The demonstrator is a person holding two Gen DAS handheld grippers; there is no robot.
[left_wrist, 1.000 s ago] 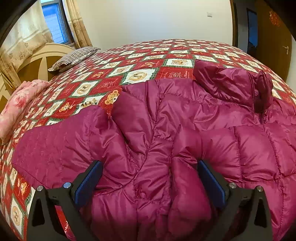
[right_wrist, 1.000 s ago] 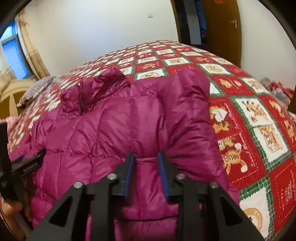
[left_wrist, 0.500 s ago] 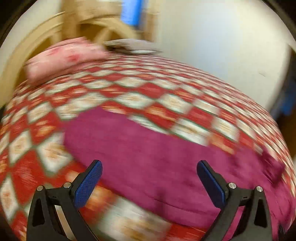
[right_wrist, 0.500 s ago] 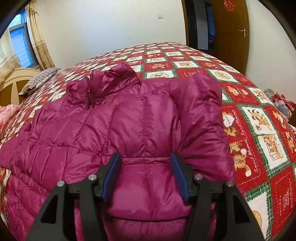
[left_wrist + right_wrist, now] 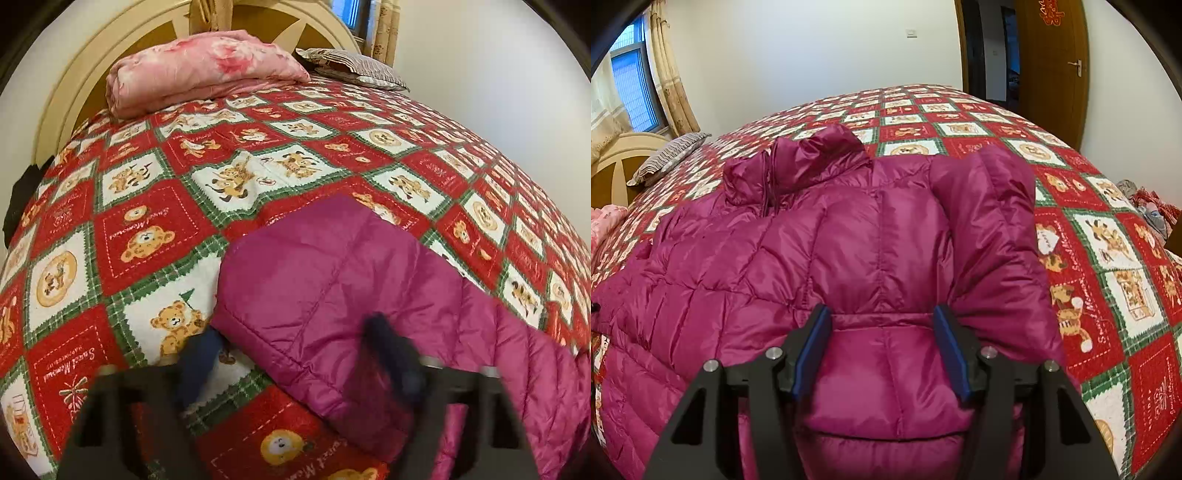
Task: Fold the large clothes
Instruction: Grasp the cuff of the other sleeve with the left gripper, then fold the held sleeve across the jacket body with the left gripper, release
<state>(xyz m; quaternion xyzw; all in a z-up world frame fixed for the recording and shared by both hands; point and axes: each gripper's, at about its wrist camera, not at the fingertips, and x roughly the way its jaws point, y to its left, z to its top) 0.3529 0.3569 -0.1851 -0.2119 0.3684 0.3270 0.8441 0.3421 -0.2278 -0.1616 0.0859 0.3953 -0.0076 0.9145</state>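
A magenta puffer jacket lies spread on the bed, collar toward the far side, one sleeve folded over its right side. In the left wrist view its other sleeve stretches out over the quilt. My left gripper is open and motion-blurred, its jaws straddling the sleeve's cuff end, one finger over the quilt, the other over the sleeve. My right gripper is open over the jacket's lower part, holding nothing.
The bed has a red, white and green teddy-bear quilt. A folded pink blanket and a striped pillow lie by the cream headboard. A wooden door stands behind the bed; clutter lies right of it.
My left gripper has swung left from the jacket's body to the outstretched sleeve's cuff and its jaws have narrowed. My right gripper has opened from nearly shut and released the fabric.
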